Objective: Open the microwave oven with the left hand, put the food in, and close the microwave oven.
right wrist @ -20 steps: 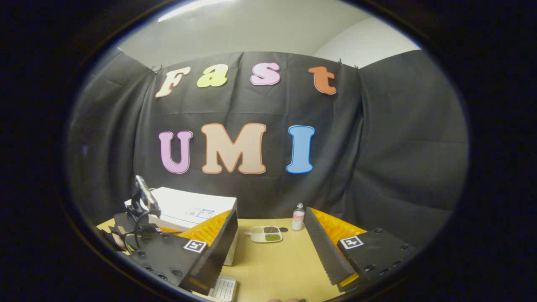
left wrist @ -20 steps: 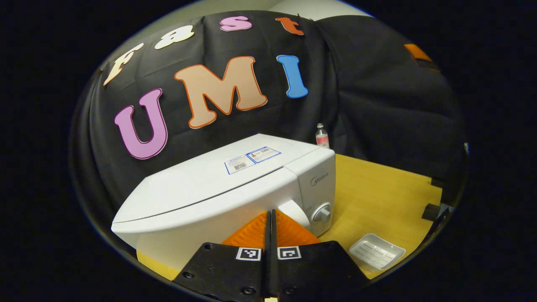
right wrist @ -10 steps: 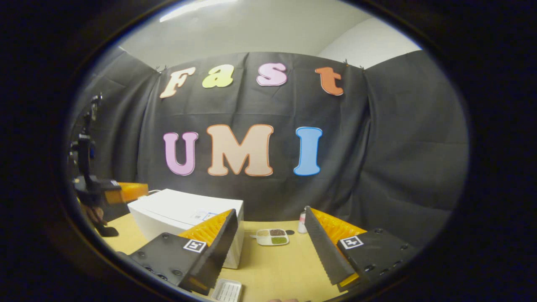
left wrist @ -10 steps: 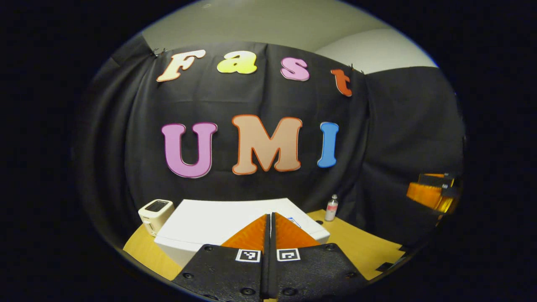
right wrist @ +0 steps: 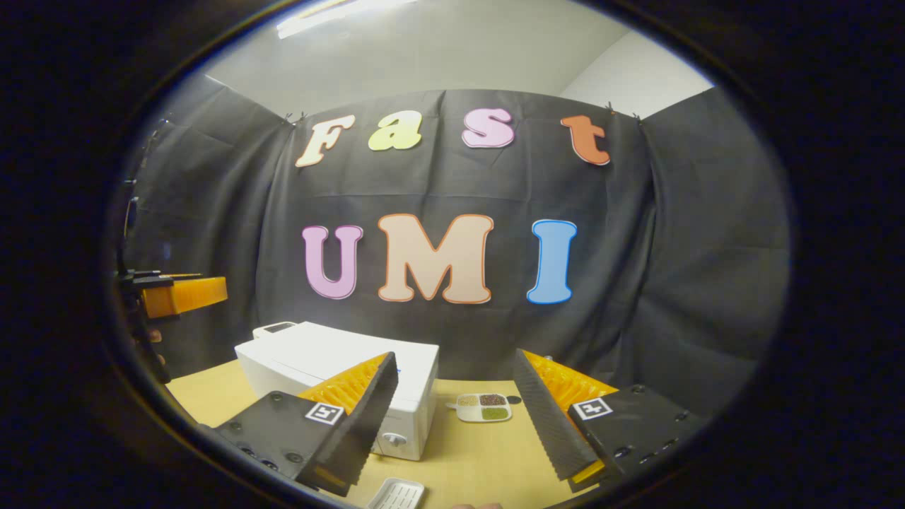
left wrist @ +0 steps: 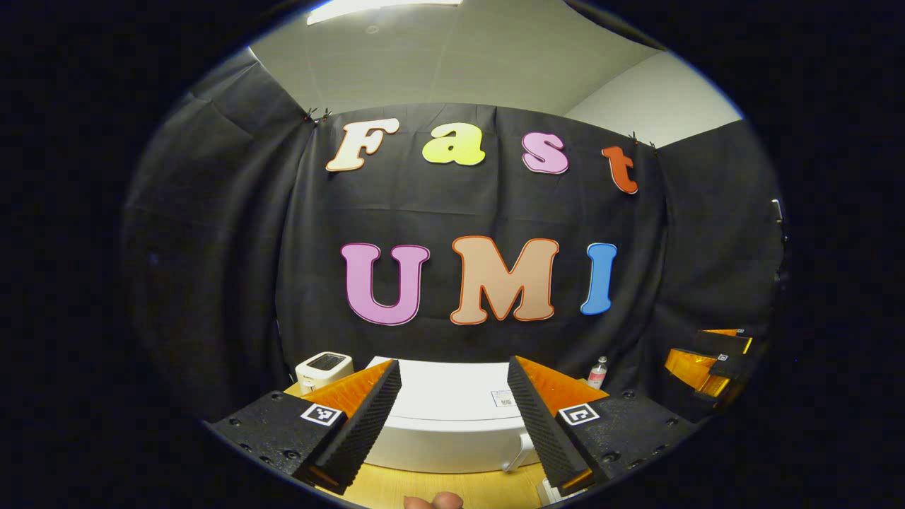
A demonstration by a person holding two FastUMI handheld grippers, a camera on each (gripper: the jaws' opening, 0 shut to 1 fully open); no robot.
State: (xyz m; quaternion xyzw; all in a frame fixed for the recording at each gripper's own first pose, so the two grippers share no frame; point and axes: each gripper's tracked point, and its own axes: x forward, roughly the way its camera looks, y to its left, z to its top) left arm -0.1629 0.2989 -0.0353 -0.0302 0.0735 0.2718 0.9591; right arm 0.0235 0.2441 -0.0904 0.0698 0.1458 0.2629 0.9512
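While both spread grippers, left gripper (left wrist: 452, 417) and right gripper (right wrist: 456, 410), hover empty, the microwave oven (left wrist: 452, 424) ahead awaits opening.

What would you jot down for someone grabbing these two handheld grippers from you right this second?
Left gripper: open, holding nothing, raised in front of the microwave.
Right gripper: open, holding nothing, facing the table.
The microwave is white and stands on the wooden table; from the right gripper view its door looks closed.
The food, a divided tray with three fillings, sits on the table right of the microwave. A white dish lies nearer, a small bottle and a toaster at the back.
Done: nothing visible yet.
Left: open the door with the left gripper, put the tray in, close it.
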